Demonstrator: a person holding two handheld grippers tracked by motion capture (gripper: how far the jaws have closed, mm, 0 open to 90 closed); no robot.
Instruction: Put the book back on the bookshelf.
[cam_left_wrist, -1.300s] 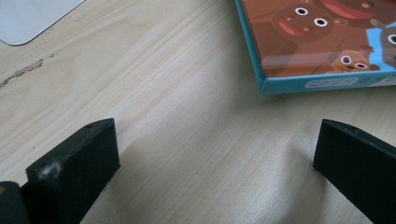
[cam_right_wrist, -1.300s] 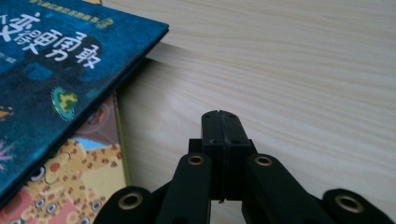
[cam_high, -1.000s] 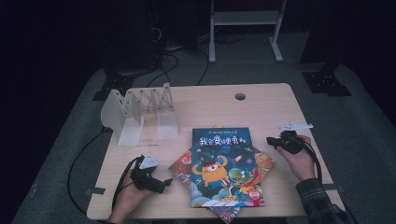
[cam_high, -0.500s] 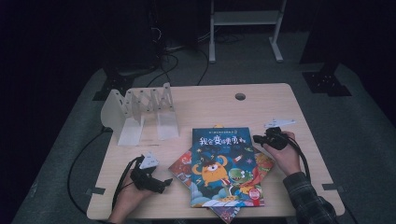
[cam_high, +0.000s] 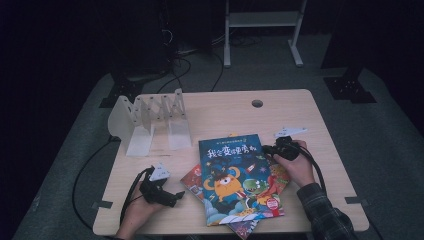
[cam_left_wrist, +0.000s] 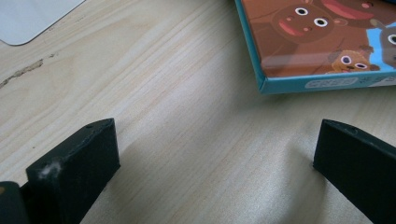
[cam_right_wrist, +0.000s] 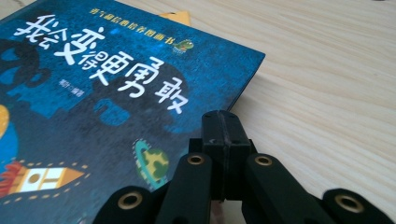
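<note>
Farthest to my left on the wooden table (cam_high: 280, 115) stands the white folding rack (cam_high: 150, 117), its slots empty, with its flat feet pointing toward me. In front of it, near the table's near left corner, my left hand holds my left gripper (cam_high: 172, 196) low over bare wood; in the left gripper view its two black jaws stand wide apart with nothing between them, and just ahead of them lies the teal-edged corner of a brown picture book (cam_left_wrist: 322, 42) with cartoon animal faces on it. From above that book shows as the reddish cover (cam_high: 192, 180) poking out from under the stack, just beside the gripper's tips but not touching them. In the middle lies the blue picture book (cam_high: 235, 175), on top of the stack, flat and face up, with white characters across its upper part and an orange monster below. At its upper right corner sits my right gripper (cam_high: 270, 149), held in my right hand (cam_high: 297, 167), whose plaid sleeve comes in from the near right edge. In the right gripper view its jaws are pressed together with no gap, their tip right at the blue book's right edge (cam_right_wrist: 116, 93), gripping nothing that I can see.
</note>
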